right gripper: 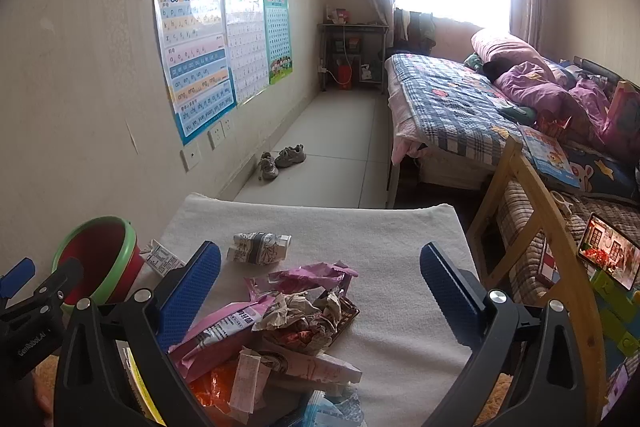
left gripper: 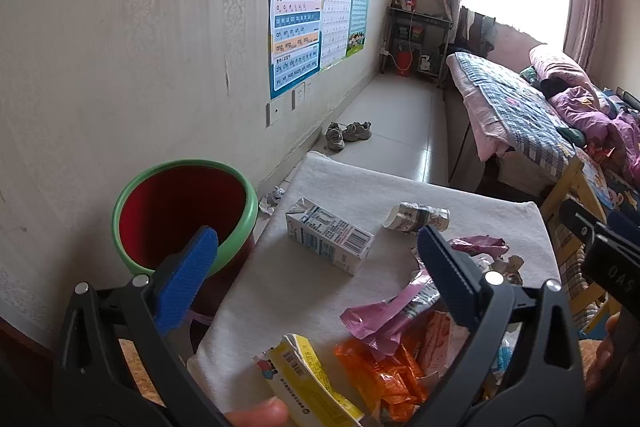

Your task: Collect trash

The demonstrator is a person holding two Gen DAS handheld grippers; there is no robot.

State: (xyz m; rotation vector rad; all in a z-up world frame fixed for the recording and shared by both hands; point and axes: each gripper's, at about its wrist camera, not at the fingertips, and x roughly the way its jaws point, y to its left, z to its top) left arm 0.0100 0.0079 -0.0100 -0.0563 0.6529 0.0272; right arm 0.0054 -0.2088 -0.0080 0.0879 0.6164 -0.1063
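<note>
A white towel (left gripper: 304, 291) (right gripper: 400, 239) covers the table and carries the trash: a white milk carton (left gripper: 330, 235) (right gripper: 162, 259), a crushed grey carton (left gripper: 418, 217) (right gripper: 260, 247), pink wrappers (left gripper: 384, 311) (right gripper: 304, 277), an orange wrapper (left gripper: 384, 379), a yellow box (left gripper: 312, 383) and crumpled paper (right gripper: 304, 311). A red bin with a green rim (left gripper: 184, 215) (right gripper: 100, 259) stands at the table's left. My left gripper (left gripper: 320, 275) is open above the pile, its left finger over the bin's rim. My right gripper (right gripper: 320, 291) is open over the wrappers. Neither holds anything.
A wall with posters (left gripper: 316, 27) runs along the left. Shoes (left gripper: 348, 133) lie on the tiled floor beyond the table. A bed (right gripper: 460, 99) and a wooden frame (right gripper: 532, 195) stand to the right, with a lit phone (right gripper: 608, 255) beside it. A crumpled scrap (left gripper: 272, 201) lies off the towel near the bin.
</note>
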